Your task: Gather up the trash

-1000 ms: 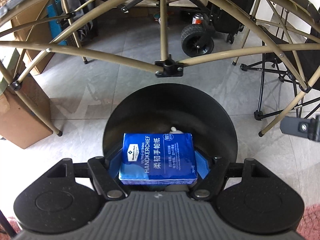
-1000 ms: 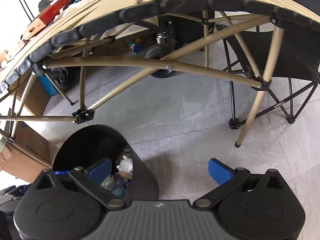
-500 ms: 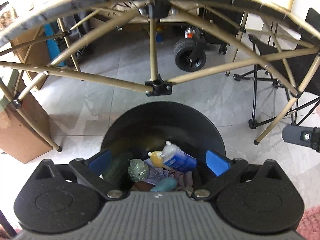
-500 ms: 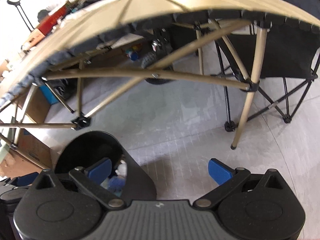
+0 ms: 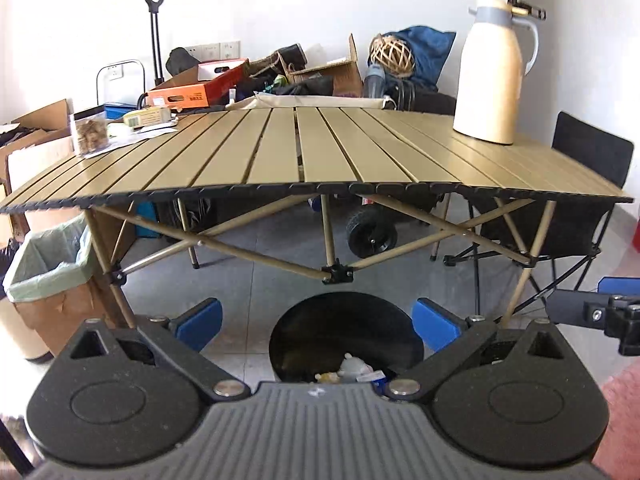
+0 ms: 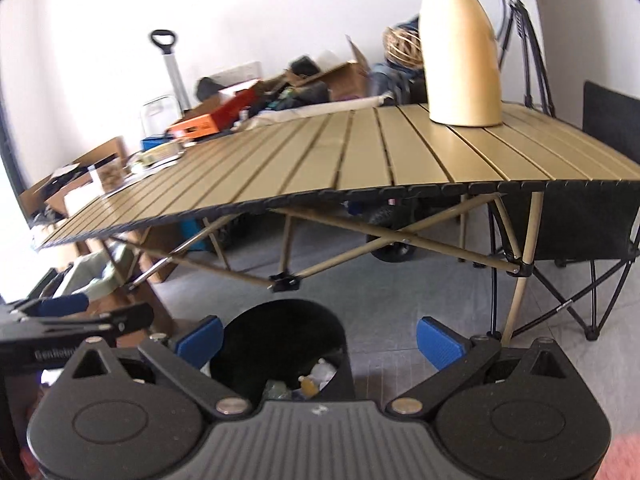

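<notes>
Left wrist view: the left gripper (image 5: 318, 322) is spread and empty, as is the right gripper (image 6: 320, 338). Trash lies in the bin (image 5: 346, 320) below both; the table (image 5: 320, 152) ahead probably holds none.

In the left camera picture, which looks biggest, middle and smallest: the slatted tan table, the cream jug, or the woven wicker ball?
1. Slatted tan table
2. Cream jug
3. Woven wicker ball, though it sits farther back, which shrinks it.
</notes>
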